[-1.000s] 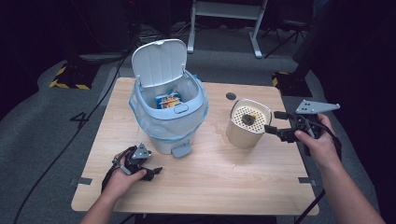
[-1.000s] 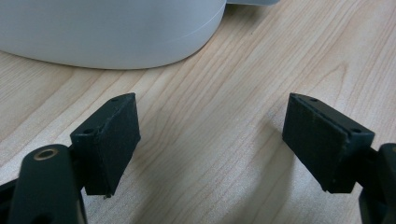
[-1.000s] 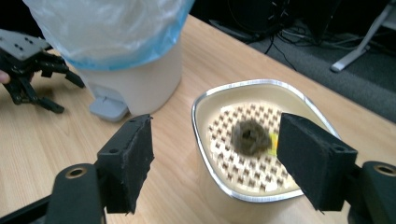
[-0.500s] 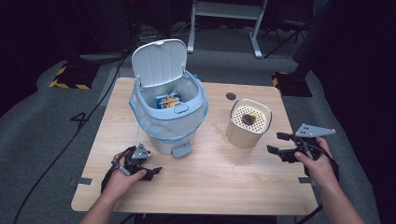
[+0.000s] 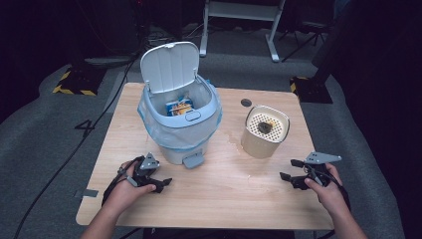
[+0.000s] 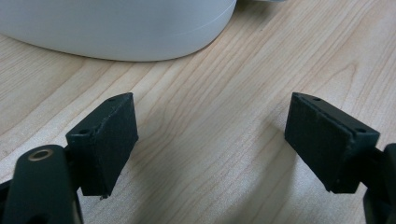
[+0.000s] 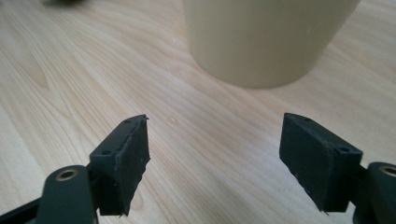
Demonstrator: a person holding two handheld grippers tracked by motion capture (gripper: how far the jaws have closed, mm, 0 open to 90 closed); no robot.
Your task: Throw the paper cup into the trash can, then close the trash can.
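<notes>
A pale wooden table [image 5: 224, 199] stands on grey carpet in a dark room. Left gripper [image 5: 158, 181] rests released by the open bin [image 5: 179, 124]; right gripper [image 5: 291, 172], jaws just opening, empty, near the beige container [image 5: 263, 132]

In the high view the wooden surface [image 5: 219, 194] is lit evenly from above, while the floor and background fall into near darkness. The pedal bin [image 5: 179, 124] casts only a soft shadow. The picture is slightly soft throughout. In both gripper views the wood grain is bright and fairly sharp, the cream container [image 7: 266, 37] blurs, and faint shadows lie beneath the black pads [image 6: 105, 140].
</notes>
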